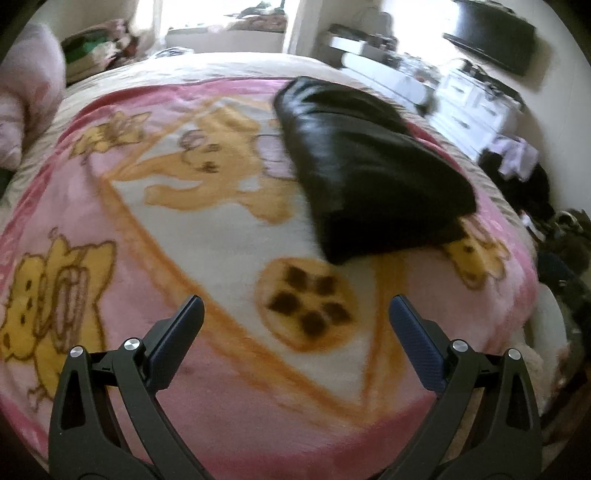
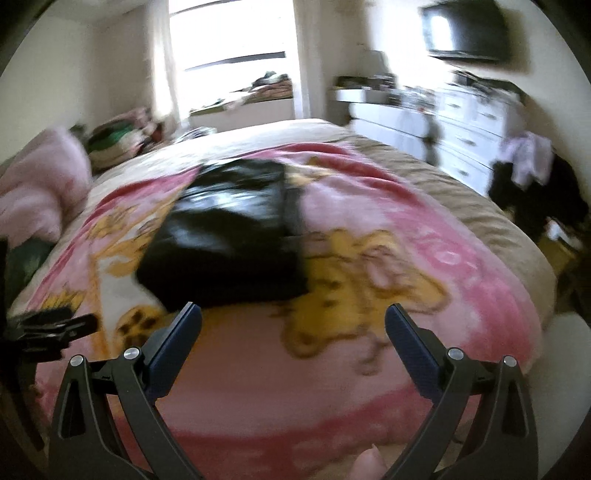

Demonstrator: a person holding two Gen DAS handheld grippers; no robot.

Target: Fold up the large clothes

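Black folded garment [image 1: 369, 162] lies on pink blanket [image 1: 229, 398]; both grippers' jaws gape wide, empty.

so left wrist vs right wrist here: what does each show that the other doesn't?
Left wrist only: the round cookie print on the blanket, in full between its fingers.

Right wrist only: the left gripper at the left edge, side on, so its jaws can't be judged from there, and a fingertip at the bottom.

Both: the dark folded garment lying on the pink blanket, held by neither gripper; each gripper's own jaws open and empty (left gripper, right gripper); the white dresser and wall TV.
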